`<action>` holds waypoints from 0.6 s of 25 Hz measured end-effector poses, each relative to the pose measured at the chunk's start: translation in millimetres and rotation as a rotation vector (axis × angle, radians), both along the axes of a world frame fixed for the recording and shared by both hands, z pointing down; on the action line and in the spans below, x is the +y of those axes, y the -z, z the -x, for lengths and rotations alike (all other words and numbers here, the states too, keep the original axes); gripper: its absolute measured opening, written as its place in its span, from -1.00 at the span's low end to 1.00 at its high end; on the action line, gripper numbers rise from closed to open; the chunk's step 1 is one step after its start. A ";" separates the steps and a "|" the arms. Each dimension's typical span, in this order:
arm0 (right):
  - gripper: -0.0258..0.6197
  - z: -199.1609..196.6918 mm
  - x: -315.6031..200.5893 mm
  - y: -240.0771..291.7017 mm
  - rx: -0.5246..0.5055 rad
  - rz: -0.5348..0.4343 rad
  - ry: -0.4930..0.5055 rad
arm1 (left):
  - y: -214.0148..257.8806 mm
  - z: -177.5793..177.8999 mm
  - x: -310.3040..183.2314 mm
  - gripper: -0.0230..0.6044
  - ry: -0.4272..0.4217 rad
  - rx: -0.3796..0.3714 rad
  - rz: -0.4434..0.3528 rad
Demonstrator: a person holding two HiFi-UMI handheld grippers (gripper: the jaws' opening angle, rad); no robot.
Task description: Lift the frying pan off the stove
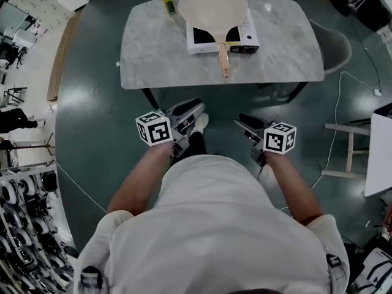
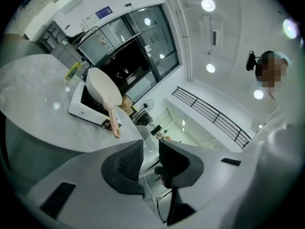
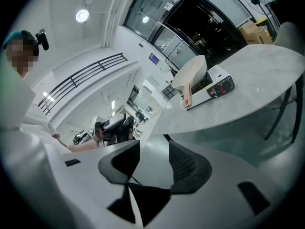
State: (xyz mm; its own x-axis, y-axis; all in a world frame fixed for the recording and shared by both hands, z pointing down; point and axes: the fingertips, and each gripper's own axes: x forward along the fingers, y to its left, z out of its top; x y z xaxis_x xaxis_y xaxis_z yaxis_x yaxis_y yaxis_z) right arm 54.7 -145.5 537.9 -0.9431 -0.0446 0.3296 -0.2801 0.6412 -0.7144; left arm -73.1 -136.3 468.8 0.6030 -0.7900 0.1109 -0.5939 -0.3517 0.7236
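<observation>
A cream frying pan [image 1: 211,8] with a copper-coloured handle [image 1: 223,57] sits on a white portable stove [image 1: 245,38] on the marble table [image 1: 153,48]. The handle points toward me. Both grippers are held low, in front of my body and well short of the table. My left gripper [image 1: 195,107] stands open with a narrow gap and nothing between its pads. My right gripper [image 1: 243,120] is open wider, also empty. The left gripper view shows the pan [image 2: 102,87] and stove [image 2: 81,109] far beyond the jaws [image 2: 150,159]. From the right gripper [image 3: 155,161], the pan [image 3: 190,73] is equally distant.
A small yellow bottle [image 1: 169,2] stands on the table left of the stove. A grey chair [image 1: 334,45] is tucked at the table's right end. A white stool frame [image 1: 349,152] and a floor cable [image 1: 334,133] lie to the right. Shelving [image 1: 24,201] lines the left.
</observation>
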 end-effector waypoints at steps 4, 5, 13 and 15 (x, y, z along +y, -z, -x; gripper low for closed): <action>-0.26 19.3 -48.2 -9.0 0.018 0.026 -0.076 | -15.8 27.2 -66.5 -0.50 -0.038 0.093 0.039; -0.25 24.7 -59.6 -11.7 0.021 0.039 -0.093 | -20.2 33.0 -83.7 -0.46 -0.050 0.108 0.053; -0.12 68.6 -125.6 -40.3 0.023 0.159 -0.218 | -56.6 68.9 -204.9 -0.22 -0.136 0.242 0.165; -0.11 77.1 -135.5 -42.2 0.003 0.189 -0.246 | -66.3 70.0 -227.9 -0.18 -0.150 0.274 0.190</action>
